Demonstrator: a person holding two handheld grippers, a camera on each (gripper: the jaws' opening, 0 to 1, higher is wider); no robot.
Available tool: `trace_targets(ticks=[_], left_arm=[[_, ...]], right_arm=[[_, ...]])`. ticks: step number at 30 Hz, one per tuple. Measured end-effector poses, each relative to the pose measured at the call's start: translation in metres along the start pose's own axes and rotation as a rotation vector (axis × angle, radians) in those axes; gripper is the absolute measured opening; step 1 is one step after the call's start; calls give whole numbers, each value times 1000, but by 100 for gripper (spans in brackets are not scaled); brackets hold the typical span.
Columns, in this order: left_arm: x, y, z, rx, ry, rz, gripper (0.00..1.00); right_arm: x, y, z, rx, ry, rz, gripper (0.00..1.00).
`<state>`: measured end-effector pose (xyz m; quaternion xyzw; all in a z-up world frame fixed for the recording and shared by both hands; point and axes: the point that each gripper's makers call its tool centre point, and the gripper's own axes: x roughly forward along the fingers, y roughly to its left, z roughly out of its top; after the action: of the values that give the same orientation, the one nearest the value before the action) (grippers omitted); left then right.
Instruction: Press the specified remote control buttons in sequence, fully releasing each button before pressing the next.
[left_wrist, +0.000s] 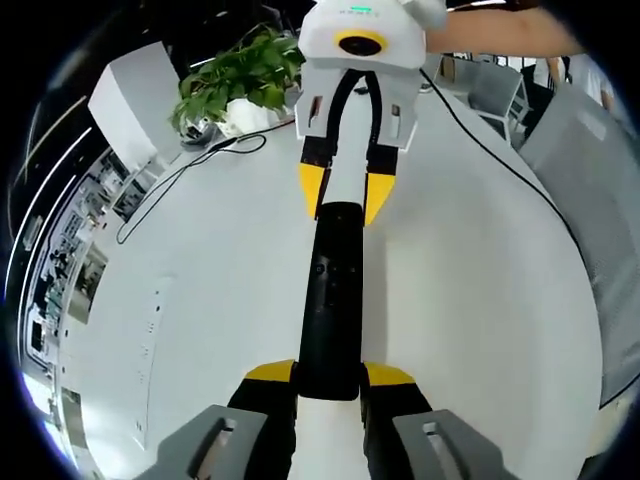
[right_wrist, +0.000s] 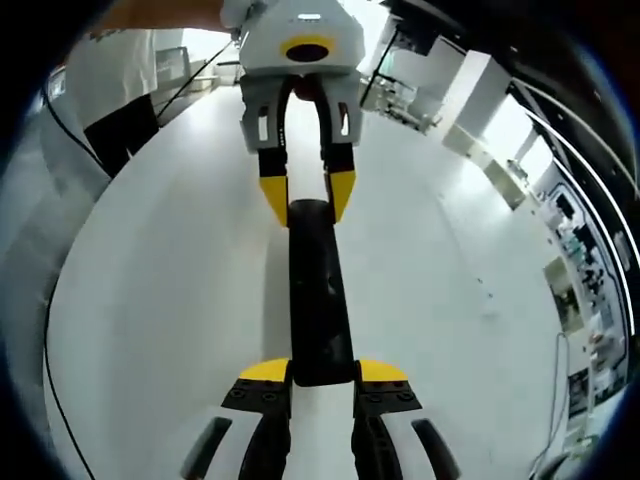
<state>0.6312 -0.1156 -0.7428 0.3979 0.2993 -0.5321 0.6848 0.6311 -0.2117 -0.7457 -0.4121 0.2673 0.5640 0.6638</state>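
A long black remote (left_wrist: 330, 300) lies flat on the white table (left_wrist: 200, 310), its small buttons facing up. My left gripper (left_wrist: 329, 375) is shut on its near end, yellow tips pressed against both sides. My right gripper (left_wrist: 345, 195) comes in from the far side and clamps the opposite end. In the right gripper view the same remote (right_wrist: 318, 290) runs away from my right gripper (right_wrist: 324, 372), whose jaws close on its near end. At the far end, the left gripper (right_wrist: 307, 197) holds it.
A potted plant (left_wrist: 240, 75) and a white box (left_wrist: 135, 100) stand at the table's far left. A black cable (left_wrist: 180, 175) loops near them. Chairs (left_wrist: 500, 90) stand beyond the table. A person's arm (left_wrist: 500, 35) reaches in behind the right gripper.
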Motion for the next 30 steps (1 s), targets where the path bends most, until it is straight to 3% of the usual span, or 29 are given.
trace_targets(ticks=[12,30], left_arm=[[18,39,-11,27,39,10,23],[35,48,-23,22,80,-38,23]], right_arm=[[30,-52,-10,-3,18,-26,20],[41,-48,-13,7,0,11,20]])
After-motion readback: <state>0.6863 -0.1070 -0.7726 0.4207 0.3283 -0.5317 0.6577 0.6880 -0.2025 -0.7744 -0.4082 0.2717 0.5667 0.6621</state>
